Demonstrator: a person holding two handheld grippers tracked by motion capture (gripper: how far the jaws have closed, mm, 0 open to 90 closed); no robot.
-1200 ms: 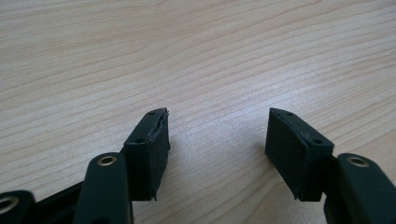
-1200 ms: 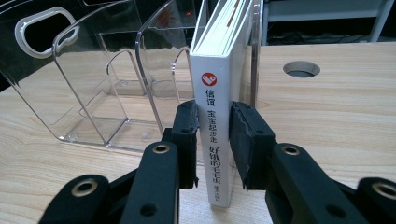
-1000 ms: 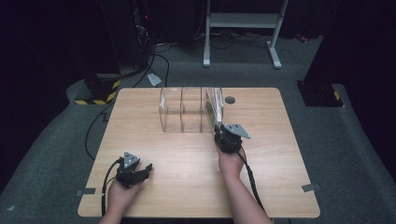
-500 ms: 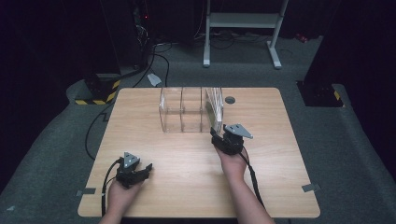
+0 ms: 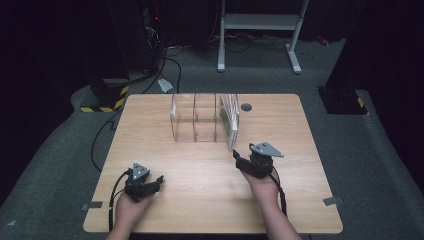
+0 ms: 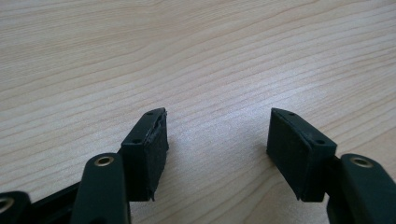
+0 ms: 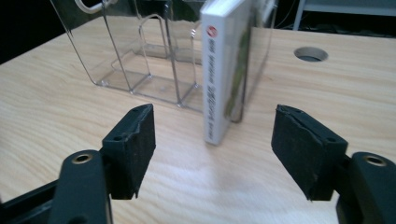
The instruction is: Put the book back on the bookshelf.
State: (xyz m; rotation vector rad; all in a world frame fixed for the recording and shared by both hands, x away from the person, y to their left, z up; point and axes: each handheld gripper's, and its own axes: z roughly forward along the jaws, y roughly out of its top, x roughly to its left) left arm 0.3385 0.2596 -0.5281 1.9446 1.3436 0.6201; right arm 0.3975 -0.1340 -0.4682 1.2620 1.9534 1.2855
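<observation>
Cases of this kind are best taken by the spine, so the approach matters. From the high view, the right tongs [image 5: 239, 159] are seen just short of the case [image 5: 229, 121], which stands on edge at the right end of the clear rack [image 5: 196, 120], its near end sticking out past the rack's front; the left tongs [image 5: 156, 181] are seen near the front left of the surface [image 5: 300, 200], well apart from the rack. In the left gripper view, the left tongs [image 6: 217, 140] are spread apart over bare wood with nothing between them, and they are judged idle for this step. In the right gripper view, the right tongs [image 7: 214, 140] are released and gaping, with the case [image 7: 219, 70] upright straight ahead, its white spine facing the camera and lined up roughly with the gap. The step is judged to be a reach for that protruding end. It would be done well if the tongs were advanced level and straight until the spine sat deep between the pads, then closed squarely on the two broad faces, clear of the rack wall [image 7: 261, 56]. A skewed or shallow pinch could tip the case or drag the light rack along the surface.
</observation>
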